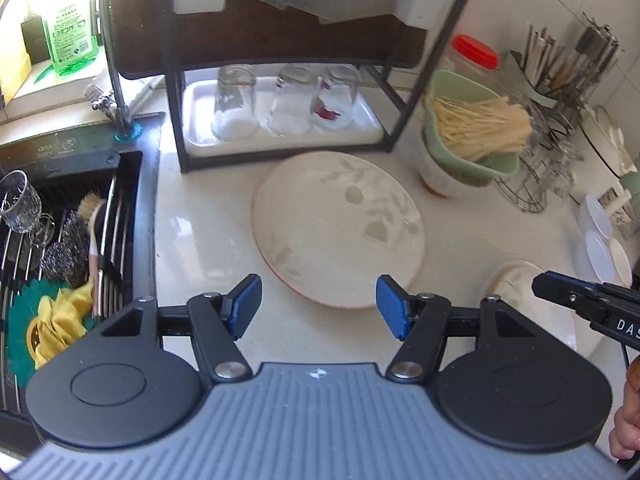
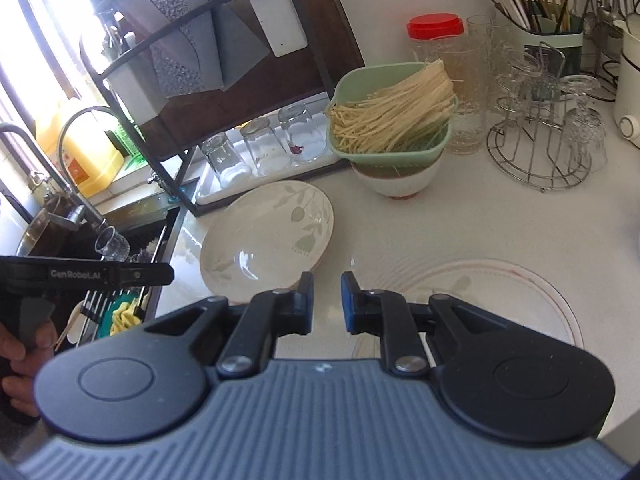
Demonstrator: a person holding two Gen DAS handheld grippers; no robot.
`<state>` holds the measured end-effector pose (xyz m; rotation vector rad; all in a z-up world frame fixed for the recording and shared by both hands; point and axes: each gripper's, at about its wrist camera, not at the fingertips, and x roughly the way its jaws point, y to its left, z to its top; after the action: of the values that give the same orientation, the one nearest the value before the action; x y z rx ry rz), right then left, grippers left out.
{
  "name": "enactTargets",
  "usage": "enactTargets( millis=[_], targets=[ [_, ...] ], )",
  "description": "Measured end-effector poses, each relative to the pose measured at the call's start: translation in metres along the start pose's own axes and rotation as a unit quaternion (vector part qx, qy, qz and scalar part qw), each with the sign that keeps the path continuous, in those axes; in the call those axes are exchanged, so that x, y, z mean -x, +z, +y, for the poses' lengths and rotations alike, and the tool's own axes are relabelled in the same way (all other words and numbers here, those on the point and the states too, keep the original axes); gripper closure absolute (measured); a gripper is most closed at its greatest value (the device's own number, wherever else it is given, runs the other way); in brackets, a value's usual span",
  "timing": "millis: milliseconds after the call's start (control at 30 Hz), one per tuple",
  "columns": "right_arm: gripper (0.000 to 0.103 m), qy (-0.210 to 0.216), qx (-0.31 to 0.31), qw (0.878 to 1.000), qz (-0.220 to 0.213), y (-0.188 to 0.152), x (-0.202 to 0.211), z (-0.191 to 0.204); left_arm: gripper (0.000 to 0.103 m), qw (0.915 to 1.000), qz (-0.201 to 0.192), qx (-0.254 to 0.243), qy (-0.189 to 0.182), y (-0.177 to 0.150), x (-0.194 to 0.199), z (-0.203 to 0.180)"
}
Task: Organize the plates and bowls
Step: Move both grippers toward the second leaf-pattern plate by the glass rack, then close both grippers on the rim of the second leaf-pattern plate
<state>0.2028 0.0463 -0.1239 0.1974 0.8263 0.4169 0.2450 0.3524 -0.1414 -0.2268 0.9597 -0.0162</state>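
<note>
So, the surface: white counter (image 2: 460, 216) in a sunlit kitchen, with a black sink (image 1: 132, 200) at its left edge.
Sink: holds a wire rack with a stemmed glass (image 1: 18, 202), steel scourers (image 1: 66, 246), a brush and a yellow cloth (image 1: 60, 320).
Rack: black-framed shelf (image 1: 424, 80) at the back; on its white tray (image 1: 368, 120) three glasses (image 1: 286, 100) stand upside down.
Green basket (image 2: 390, 120): sits on a white bowl (image 2: 394, 184) right of the shelf and is full of pale dry noodles (image 2: 396, 100).
Behind it: a red-lidded jar (image 2: 436, 36), a wire stand (image 2: 536, 160) with glasses, and a holder of chopsticks (image 2: 532, 4).
Leaf plate (image 1: 336, 228): cream, oval-looking, with faded green leaves and a reddish rim; lies flat just in front of the shelf.
Second plate (image 2: 480, 300): white with thin red rings, flat on the surface, right of the leaf plate and apart from it.
Left tool (image 1: 319, 306): jaws spread wide, holding nothing, above the leaf plate's near edge.
Right tool (image 2: 327, 300): jaws narrow with a gap, holding nothing, between the two plates.
</note>
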Motion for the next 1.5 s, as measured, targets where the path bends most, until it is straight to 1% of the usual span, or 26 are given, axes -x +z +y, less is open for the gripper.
enactTargets(
  millis=[67, 167, 233, 333, 433, 500, 667, 933, 1033, 1133, 1233, 1400, 1500],
  targets=[
    [0.084, 0.005, 0.001, 1.000, 0.001, 0.008, -0.011, 0.001, 0.034, 0.9999, -0.004, 0.011, -0.001, 0.005, -0.007, 0.009],
    [0.085, 0.014, -0.004, 1.000, 0.006, 0.017, -0.029, 0.002, 0.034, 0.9999, -0.008, 0.008, 0.011, 0.011, -0.016, 0.016],
    [0.084, 0.020, -0.010, 1.000, 0.006, 0.022, -0.040, 0.000, 0.034, 0.9998, -0.013, 0.010, 0.011, 0.014, -0.021, 0.021],
    [0.084, 0.032, -0.015, 0.999, 0.018, 0.026, -0.057, -0.002, 0.034, 0.9997, -0.006, 0.023, 0.009, 0.017, -0.031, 0.030],
    [0.084, 0.035, -0.014, 0.999, 0.022, 0.028, -0.070, -0.003, 0.034, 0.9995, -0.001, 0.028, 0.012, 0.018, -0.041, 0.036],
    [0.084, 0.033, -0.015, 0.999, 0.028, 0.031, -0.080, -0.004, 0.034, 0.9992, 0.001, 0.039, 0.008, 0.018, -0.047, 0.040],
    [0.083, 0.043, -0.009, 0.998, 0.033, 0.041, -0.100, -0.007, 0.034, 0.9960, 0.009, 0.088, -0.009, 0.023, -0.067, 0.056],
    [0.083, 0.052, -0.015, 0.998, 0.040, 0.052, -0.123, -0.016, 0.036, 0.9949, 0.012, 0.097, -0.021, 0.022, -0.090, 0.055],
    [0.083, 0.053, -0.019, 0.998, 0.042, 0.055, -0.130, -0.021, 0.041, 0.9946, 0.018, 0.100, -0.021, 0.019, -0.096, 0.052],
    [0.083, 0.052, -0.018, 0.997, 0.047, 0.058, -0.139, -0.025, 0.045, 0.9932, 0.020, 0.112, -0.026, 0.017, -0.101, 0.052],
    [0.083, 0.048, -0.021, 0.997, 0.055, 0.060, -0.149, -0.029, 0.051, 0.9924, 0.021, 0.118, -0.027, 0.017, -0.106, 0.053],
    [0.083, 0.057, -0.025, 0.996, 0.067, 0.063, -0.161, -0.032, 0.062, 0.9914, 0.018, 0.127, -0.025, 0.021, -0.109, 0.056],
    [0.083, 0.061, -0.025, 0.995, 0.080, 0.064, -0.170, -0.033, 0.064, 0.9913, 0.017, 0.130, -0.013, 0.024, -0.110, 0.059]
  ],
)
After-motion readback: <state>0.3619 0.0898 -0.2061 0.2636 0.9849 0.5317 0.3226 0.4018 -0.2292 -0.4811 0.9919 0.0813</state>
